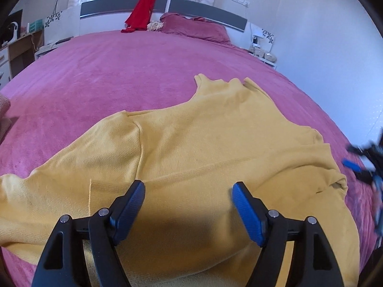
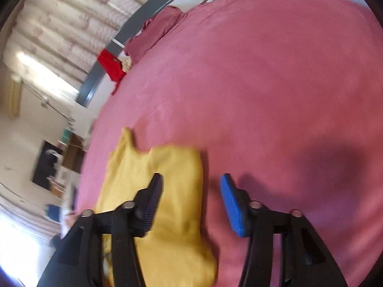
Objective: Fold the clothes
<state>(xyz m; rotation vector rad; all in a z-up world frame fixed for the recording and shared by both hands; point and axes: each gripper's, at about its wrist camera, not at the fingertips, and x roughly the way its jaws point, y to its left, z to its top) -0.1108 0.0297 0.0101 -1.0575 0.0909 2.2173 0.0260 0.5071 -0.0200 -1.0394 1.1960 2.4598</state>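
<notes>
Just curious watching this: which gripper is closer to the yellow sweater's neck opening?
Left. The left gripper hangs over the yellow sweater body below its collar; the right gripper sits at the sweater's side edge.

A mustard-yellow knit sweater (image 1: 203,148) is spread on the pink bedspread (image 1: 119,76), its high collar turned toward the headboard. One long sleeve is stretched out flat to the left of the left wrist view; the other side is bunched and creased. A seam is seen at the shoulder.
</notes>
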